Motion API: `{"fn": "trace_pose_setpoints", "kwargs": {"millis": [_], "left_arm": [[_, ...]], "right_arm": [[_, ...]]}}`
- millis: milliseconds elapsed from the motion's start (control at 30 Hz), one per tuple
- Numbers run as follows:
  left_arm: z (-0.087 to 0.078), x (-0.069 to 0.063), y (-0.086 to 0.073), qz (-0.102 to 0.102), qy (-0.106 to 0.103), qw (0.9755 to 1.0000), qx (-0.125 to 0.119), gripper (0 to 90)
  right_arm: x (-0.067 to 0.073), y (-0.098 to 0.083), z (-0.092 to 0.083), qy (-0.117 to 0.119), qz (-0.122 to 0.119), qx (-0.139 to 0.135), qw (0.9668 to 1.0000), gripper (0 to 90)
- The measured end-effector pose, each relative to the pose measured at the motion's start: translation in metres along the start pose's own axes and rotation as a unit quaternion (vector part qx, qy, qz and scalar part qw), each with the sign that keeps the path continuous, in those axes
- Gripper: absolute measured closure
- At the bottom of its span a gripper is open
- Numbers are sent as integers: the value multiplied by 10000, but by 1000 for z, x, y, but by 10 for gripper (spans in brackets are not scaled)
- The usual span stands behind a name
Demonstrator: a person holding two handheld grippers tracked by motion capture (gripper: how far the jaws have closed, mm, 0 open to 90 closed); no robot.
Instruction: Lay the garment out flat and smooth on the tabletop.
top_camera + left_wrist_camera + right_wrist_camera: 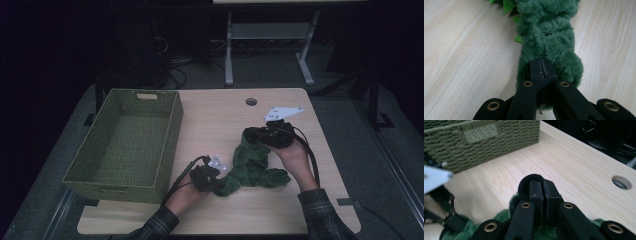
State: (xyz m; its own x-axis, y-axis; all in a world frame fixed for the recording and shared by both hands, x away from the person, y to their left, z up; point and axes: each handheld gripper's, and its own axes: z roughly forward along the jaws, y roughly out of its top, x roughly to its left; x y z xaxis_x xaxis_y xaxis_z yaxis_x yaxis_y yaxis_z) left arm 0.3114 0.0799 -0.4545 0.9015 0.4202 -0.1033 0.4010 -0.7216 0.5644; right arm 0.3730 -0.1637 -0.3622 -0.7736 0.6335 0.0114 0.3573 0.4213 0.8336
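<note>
toy: green plush toy (pixel 252 167), shaggy, limp
left gripper (pixel 207 176): clamped on the toy's end
right gripper (pixel 261 135): pinching its black loop (pixel 532 179)
basket (pixel 125 145): woven green, beside left gripper

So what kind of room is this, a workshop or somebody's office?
Probably a lab or test room, not a home. A plain wooden table with a cable hole stands on grey carpet, loose cables trail behind it, and another desk's metal frame stands beyond in a dim room.

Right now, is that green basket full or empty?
Empty: the high view shows the green basket's bare woven floor; the plush toy lies outside on the table.
</note>
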Motion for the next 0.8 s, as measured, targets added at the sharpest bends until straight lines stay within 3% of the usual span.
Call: {"fn": "trace_pose_setpoints", "kwargs": {"millis": [300, 533, 800], "left_arm": [[0, 1, 0, 33, -39, 10000, 32, 896], [-1, 1, 0, 17, -66, 10000, 38, 896], [-1, 1, 0, 33, -68, 9999, 77, 895]], "right_arm": [[4, 15, 50, 259, 29, 106, 9996, 871], [7, 3, 93, 479, 210, 346, 9980, 872], [13, -10, 123, 518, 252, 787, 9952, 871]]}}
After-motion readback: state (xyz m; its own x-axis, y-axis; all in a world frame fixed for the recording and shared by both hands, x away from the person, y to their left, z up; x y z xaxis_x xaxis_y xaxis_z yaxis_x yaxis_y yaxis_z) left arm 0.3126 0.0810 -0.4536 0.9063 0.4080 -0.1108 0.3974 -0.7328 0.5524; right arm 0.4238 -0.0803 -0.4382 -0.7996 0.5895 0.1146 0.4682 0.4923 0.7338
